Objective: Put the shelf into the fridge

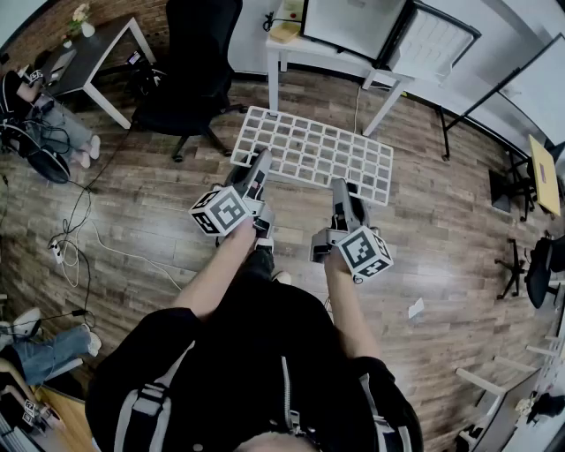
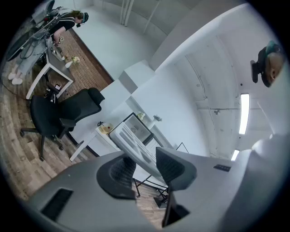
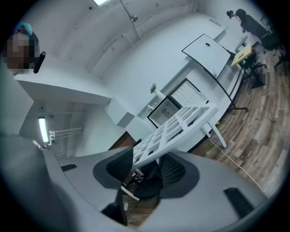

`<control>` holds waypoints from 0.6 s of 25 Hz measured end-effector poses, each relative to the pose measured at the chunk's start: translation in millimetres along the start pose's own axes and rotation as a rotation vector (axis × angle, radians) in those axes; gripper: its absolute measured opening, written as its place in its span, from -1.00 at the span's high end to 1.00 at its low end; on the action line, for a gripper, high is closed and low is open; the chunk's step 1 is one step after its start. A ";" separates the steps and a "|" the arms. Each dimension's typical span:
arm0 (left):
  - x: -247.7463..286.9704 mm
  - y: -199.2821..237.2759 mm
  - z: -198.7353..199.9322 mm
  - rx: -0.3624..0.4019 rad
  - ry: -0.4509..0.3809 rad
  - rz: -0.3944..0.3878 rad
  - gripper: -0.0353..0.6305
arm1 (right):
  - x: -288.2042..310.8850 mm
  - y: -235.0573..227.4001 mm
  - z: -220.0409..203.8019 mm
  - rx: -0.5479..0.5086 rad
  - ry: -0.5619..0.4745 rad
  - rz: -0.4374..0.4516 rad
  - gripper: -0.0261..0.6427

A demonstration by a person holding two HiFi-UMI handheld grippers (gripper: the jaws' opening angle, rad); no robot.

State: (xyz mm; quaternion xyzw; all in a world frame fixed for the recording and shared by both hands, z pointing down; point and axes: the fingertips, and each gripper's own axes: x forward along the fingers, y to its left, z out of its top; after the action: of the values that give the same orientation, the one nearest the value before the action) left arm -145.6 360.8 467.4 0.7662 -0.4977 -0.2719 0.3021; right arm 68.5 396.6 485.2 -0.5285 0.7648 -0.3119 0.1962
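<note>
I am holding the shelf (image 1: 313,150) in the air with both claws, above the wood floor and in front of the white table (image 1: 305,51) where the fridge (image 1: 351,21) is standing. The shelf is lying almost flat, with its far edge toward the fridge but well apart from it. The left gripper (image 1: 261,169) is clamped on the near edge. The right gripper (image 1: 343,189) is clamped on the same edge, more to the right. In each gripper view I am seeing the white bars pressed between the two dark pads, with the jaws standing wide.

I am judging the shelf to be light and stiff: a white grid with many open cells, probably plastic or coated wire. It is not sagging, though it is reaching far out from the claws. The surface is looking smooth, so it may slip in the pads if I am tilting it.

Both grips are sitting on one edge, so the far edge is working like a long lever, and a small turn of my wrists would swing it much. I think the rim bar is the good place to hold, with the two claws apart for balance. The thin bars may crack from a knock against the fridge frame, so I am planning a slow, level entry.
</note>
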 end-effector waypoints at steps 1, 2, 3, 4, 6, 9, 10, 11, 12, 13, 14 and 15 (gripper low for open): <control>-1.2 -0.9 -0.2 -0.001 0.000 -0.002 0.46 | -1.3 -1.1 -2.3 0.010 0.002 0.002 0.36; -2.4 -1.8 -0.5 -0.002 0.000 -0.003 0.46 | -2.6 -2.1 -4.3 0.018 0.004 0.004 0.36; -3.4 -2.5 -0.8 -0.003 0.000 -0.004 0.46 | -3.7 -2.6 -5.3 0.023 0.005 0.005 0.36; -4.0 -2.9 -1.4 -0.003 0.000 -0.004 0.46 | -4.8 -2.6 -5.1 0.023 0.005 0.006 0.36; -4.3 -2.9 -3.2 -0.004 0.003 -0.002 0.46 | -6.2 -2.7 -4.5 0.019 0.006 0.006 0.35; -3.3 -2.3 -6.2 -0.010 0.008 -0.001 0.46 | -7.3 -5.1 -5.4 0.019 0.012 0.007 0.36; -2.8 -2.4 -7.0 -0.011 0.010 -0.001 0.46 | -7.7 -6.6 -6.5 0.024 0.017 0.008 0.36; -2.2 -3.2 -8.1 -0.011 0.012 -0.001 0.46 | -8.4 -7.9 -6.5 0.027 0.019 0.007 0.36; -1.4 -4.5 -9.3 -0.012 0.014 -0.002 0.46 | -9.4 -9.1 -5.7 0.029 0.019 0.005 0.36; -0.7 -6.2 -10.3 -0.013 0.016 -0.004 0.46 | -10.6 -10.2 -4.9 0.032 0.019 0.003 0.36; -0.2 -7.5 -10.9 -0.014 0.018 -0.006 0.46 | -11.7 -11.0 -4.5 0.035 0.019 0.001 0.36; -0.2 -8.1 -11.5 -0.015 0.020 -0.007 0.46 | -12.6 -11.5 -4.8 0.038 0.020 0.000 0.36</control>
State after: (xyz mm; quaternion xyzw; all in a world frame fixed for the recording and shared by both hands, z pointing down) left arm -132.6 365.8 469.1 0.7682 -0.4901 -0.2691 0.3118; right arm 77.9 406.7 496.2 -0.5214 0.7607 -0.3317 0.1985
